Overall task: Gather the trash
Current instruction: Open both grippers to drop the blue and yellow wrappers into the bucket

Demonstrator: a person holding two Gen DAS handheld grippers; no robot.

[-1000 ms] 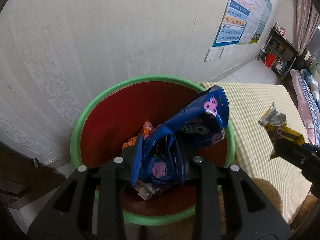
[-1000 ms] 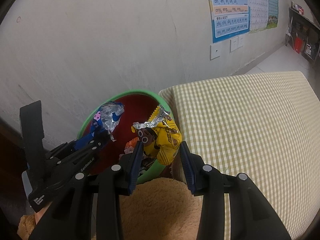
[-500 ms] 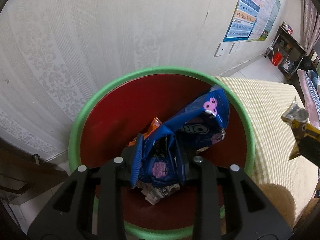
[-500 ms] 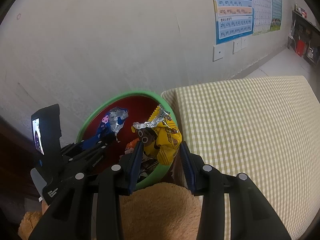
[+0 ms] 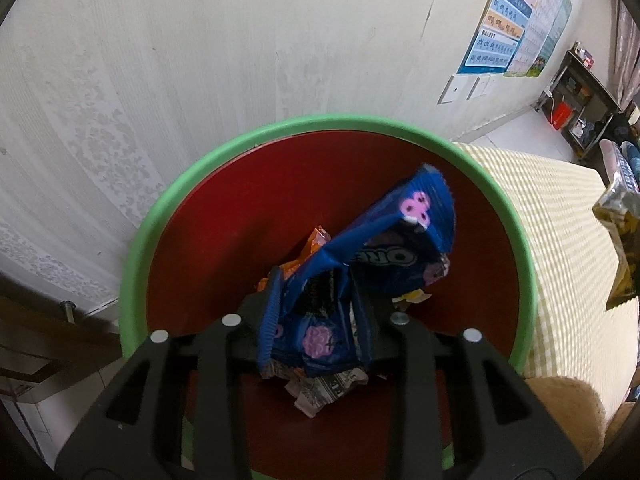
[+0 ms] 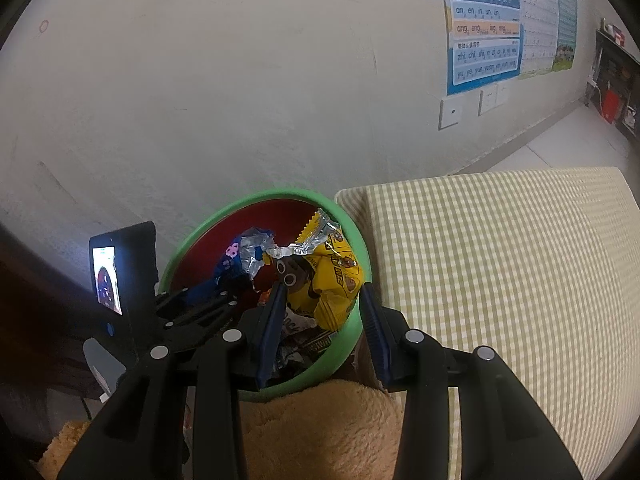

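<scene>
Light, crinkly, slippery; best pinched mid-fold. Left gripper (image 5: 318,320) opening, blue wrapper (image 5: 360,276) between fingers; right gripper (image 6: 324,312) clamping yellow wrapper (image 6: 326,280).

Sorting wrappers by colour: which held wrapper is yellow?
The yellow wrapper in the right gripper; the left gripper, jaws opening over the bin, has the blue wrapper.
</scene>
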